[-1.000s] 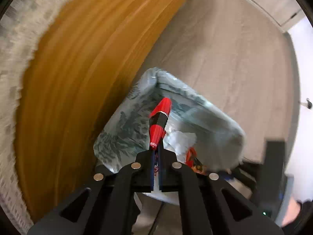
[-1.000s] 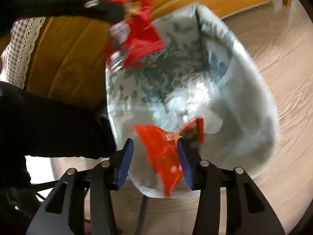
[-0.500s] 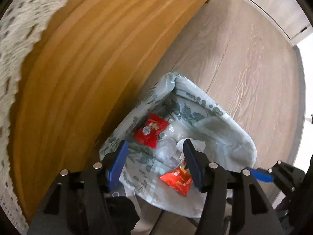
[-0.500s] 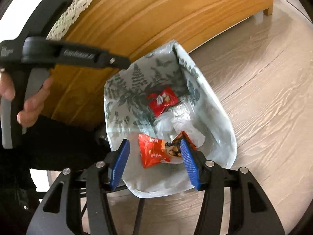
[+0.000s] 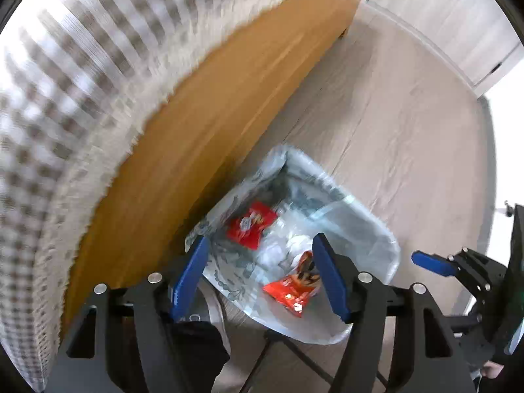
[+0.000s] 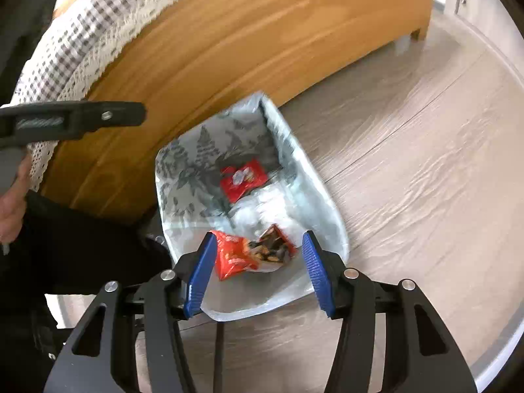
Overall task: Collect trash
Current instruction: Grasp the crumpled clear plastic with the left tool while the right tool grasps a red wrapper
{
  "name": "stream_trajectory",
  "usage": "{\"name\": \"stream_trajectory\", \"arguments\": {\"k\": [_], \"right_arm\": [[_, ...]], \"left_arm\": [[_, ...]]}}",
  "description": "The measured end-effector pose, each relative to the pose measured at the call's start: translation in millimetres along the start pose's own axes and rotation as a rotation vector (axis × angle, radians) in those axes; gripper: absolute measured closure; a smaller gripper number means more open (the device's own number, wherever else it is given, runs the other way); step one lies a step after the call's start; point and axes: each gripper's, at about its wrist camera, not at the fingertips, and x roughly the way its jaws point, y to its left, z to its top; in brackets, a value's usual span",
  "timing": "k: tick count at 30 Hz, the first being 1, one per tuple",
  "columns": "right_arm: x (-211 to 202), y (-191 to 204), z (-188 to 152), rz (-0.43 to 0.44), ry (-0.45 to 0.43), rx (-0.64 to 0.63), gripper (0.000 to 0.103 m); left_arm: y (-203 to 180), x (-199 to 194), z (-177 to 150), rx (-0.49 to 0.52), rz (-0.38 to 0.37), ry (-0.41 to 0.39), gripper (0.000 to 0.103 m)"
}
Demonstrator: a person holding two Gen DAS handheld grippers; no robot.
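Left wrist view: looking steeply down over the bin (image 5: 376, 229), lined with a leaf-printed bag and standing on the pale wood floor (image 5: 409, 131), close against the wooden furniture panel (image 5: 213, 137).
Left gripper (image 5: 260, 271): jaws having just been opening, now spread wide, gripping nothing, hanging above the bin.
Right gripper (image 6: 258, 270): jaws having just been opening too, standing apart, empty, hovering over the bin's near edge.
Red wrapper (image 5: 250, 224): lying inside the bin toward the far corner, beside the panel.
Orange snack packet (image 6: 250, 253): lying inside the bin by the near edge, torn open, possibly showing dark contents, though blurred.
White crumpled trash (image 6: 252, 209): sitting between the two wrappers.
Checked cloth (image 6: 75, 42): draping over the furniture top, lace hem hanging down.
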Motion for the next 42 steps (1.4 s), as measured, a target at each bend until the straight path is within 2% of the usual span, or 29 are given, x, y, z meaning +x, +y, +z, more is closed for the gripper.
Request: {"name": "stream_trajectory", "arguments": {"k": [3,8,12,15,18,23,28,30,32,34,38,42], "right_arm": [[-20.0,11.9,9.6,-0.047,-0.016,-0.032,0.05],[-50.8,47.4,30.1,-0.119,-0.052,-0.117,0.05],[-80.9,94.9,60.0,-0.158,-0.119,-0.205,0.05],[-102.0,135.4,80.2,-0.153,-0.193,-0.251,0.043],[-117.0,176.0,97.8,-0.125,-0.249,-0.297,0.043],[-132.7,248.6,123.9,-0.075,-0.316,-0.407,0.043],[-136.1,332.3,157.3,0.012,-0.322,-0.541,0.043],[-137.2,370.4,174.2,0.035,-0.332,-0.615,0.043],[-137.3,408.4,190.6,0.058,-0.336,-0.688,0.043],[-133.6,451.1,214.3,0.074,-0.337,-0.771,0.045],[-111.4,538.9,267.0,0.155,-0.268,-0.87,0.048],[-67.9,609.6,308.1,0.231,-0.144,-0.876,0.051]], "left_arm": [[6.0,-32.9,-3.8,-0.034,-0.037,-0.073,0.037],[33.2,-103.9,-13.6,-0.107,-0.055,-0.206,0.035],[84.3,-176.4,-28.8,-0.177,-0.045,-0.378,0.03],[125.1,-214.3,-43.6,-0.228,-0.01,-0.479,0.028],[169.5,-240.1,-61.5,-0.284,0.021,-0.552,0.027],[250.8,-260.2,-86.5,-0.423,0.036,-0.615,0.023],[339.1,-249.8,-115.3,-0.611,0.028,-0.646,0.023],[379.3,-244.1,-131.9,-0.714,-0.002,-0.653,0.023],[423.3,-235.0,-154.8,-0.848,-0.083,-0.654,0.023],[454.1,-231.3,-173.8,-0.945,-0.125,-0.665,0.023],[505.9,-226.6,-203.0,-1.072,-0.179,-0.718,0.023],[531.6,-220.8,-209.2,-1.133,-0.2,-0.715,0.023]]}}
